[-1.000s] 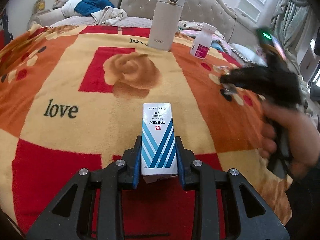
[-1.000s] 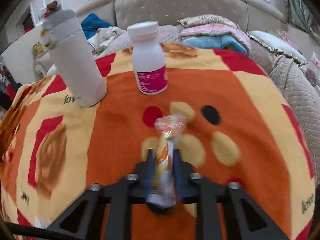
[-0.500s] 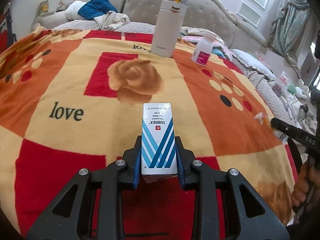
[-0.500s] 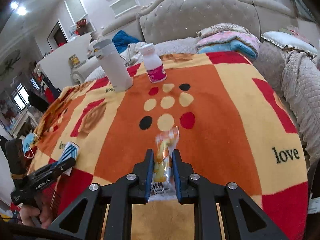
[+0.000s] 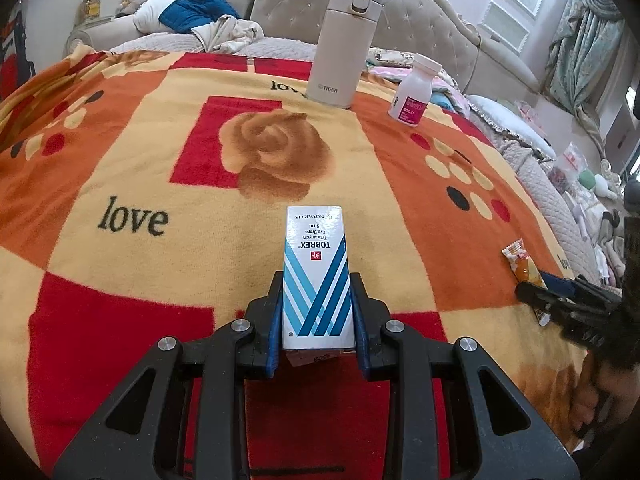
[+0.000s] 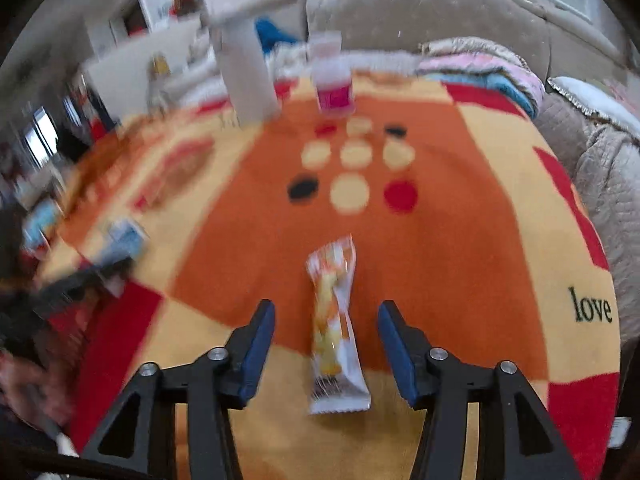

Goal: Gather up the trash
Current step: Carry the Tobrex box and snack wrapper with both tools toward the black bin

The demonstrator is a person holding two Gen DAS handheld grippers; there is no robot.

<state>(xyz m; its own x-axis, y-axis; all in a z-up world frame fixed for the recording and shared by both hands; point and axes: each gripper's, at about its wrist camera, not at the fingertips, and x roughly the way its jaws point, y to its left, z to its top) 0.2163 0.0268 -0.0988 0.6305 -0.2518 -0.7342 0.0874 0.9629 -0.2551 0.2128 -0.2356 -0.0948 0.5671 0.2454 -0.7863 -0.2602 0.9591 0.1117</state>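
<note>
My left gripper (image 5: 318,304) is shut on a white and blue Tobrex eye-drops box (image 5: 316,276), held just above the orange, red and yellow blanket (image 5: 160,264). My right gripper (image 6: 326,320) is open. An orange and white snack wrapper (image 6: 334,328) lies between its fingers, not touched by either pad. The wrapper (image 5: 520,264) and the right gripper (image 5: 560,300) also show at the right edge of the left wrist view. The box (image 6: 124,240) shows blurred at the left of the right wrist view.
A cream thermos (image 5: 344,44) and a white pill bottle with a pink label (image 5: 414,90) stand at the far side of the blanket. A padded headboard (image 5: 440,40) and pillows lie behind. The bed edge drops off to the right (image 6: 600,168).
My right gripper has opened and let go of the snack wrapper, which now lies between its fingers. It has pulled back toward the near right. My left gripper still holds the box.
</note>
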